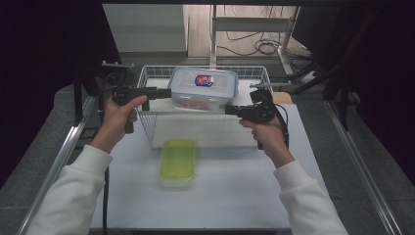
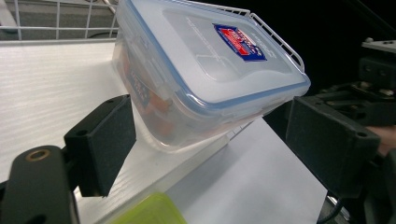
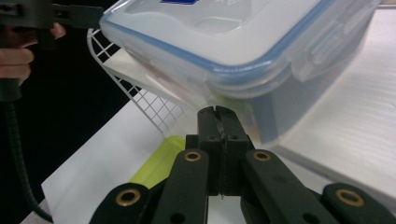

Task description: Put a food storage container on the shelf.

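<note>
I brace the lidded box (image 1: 203,88) on the basket rim (image 1: 147,113): left claw (image 2: 205,140) spread, right claw (image 3: 218,122) pressed together, empty.

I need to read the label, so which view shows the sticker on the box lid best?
The left gripper view: the sticker is large, whole and unobstructed there. The high view shows the sticker whole but tiny. The right gripper view catches just its blue edge at the frame top.

high: overhead, forward-down | gripper views: close, opposite sides, sharing container (image 2: 205,70)
</note>
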The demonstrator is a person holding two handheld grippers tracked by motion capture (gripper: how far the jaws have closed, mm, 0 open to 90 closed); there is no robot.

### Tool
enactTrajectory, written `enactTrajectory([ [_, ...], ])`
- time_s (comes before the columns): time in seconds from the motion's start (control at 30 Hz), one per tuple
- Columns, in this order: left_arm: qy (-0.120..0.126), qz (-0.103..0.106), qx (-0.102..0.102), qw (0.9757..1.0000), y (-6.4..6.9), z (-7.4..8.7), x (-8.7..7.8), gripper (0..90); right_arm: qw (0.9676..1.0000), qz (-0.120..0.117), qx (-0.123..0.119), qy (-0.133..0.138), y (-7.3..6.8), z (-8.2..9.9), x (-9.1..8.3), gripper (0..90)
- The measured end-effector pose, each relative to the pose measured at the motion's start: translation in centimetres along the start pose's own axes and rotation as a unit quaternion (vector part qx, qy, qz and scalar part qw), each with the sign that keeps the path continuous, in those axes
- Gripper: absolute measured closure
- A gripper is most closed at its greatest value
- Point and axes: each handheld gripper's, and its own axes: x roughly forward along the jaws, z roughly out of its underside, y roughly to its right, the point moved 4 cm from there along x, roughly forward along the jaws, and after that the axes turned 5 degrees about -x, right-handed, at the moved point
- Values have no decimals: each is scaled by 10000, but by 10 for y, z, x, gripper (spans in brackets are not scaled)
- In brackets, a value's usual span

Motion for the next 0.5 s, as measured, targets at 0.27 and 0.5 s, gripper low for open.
enactTrajectory([
  [0.27, -93, -61, 109, 9999, 0, 4, 0, 156, 9998, 179, 39, 61, 8, -8, 8, 894],
  [0.5, -150, -78, 178, 9997, 2, 8, 2, 154, 9998, 161, 57, 116, 11, -6, 7, 893],
])
